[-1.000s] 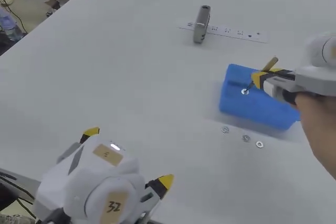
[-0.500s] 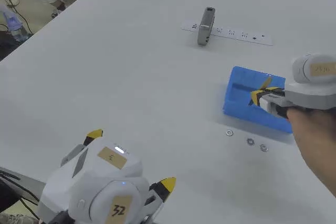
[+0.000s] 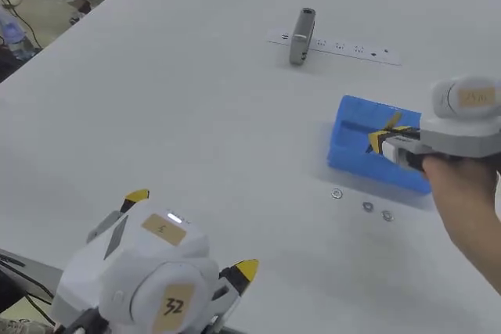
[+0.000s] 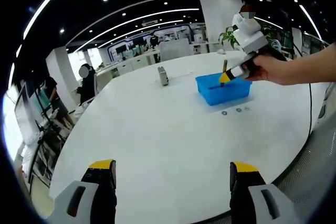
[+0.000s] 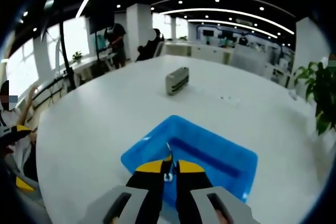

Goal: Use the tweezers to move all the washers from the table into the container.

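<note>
The right claw (image 3: 379, 139) hangs over the blue container (image 3: 354, 156). A hand (image 3: 463, 195) holds it from the right side. Its two yellow tips are pressed together on the tweezers (image 3: 391, 122), which poke out in front and point down into the container. In the right gripper view, the right claw (image 5: 169, 167) pinches the thin tweezers (image 5: 168, 154) just above the container (image 5: 223, 157). I cannot tell if the tweezers hold a washer. Three small washers (image 3: 367, 206) lie in a row on the white worktop (image 3: 196, 107), just beside the near wall of the container and not touching it. In the left gripper view, the washers (image 4: 238, 110) lie in front of the container (image 4: 223, 91). The left claw (image 3: 192, 232) is low and near the person, well apart from the container. Its tips are spread wide and it holds nothing, as the left gripper view shows (image 4: 172, 167). Farther back on the worktop, a grey block (image 3: 300, 34) sits on one end of a flat white strip (image 3: 344, 47).
</note>
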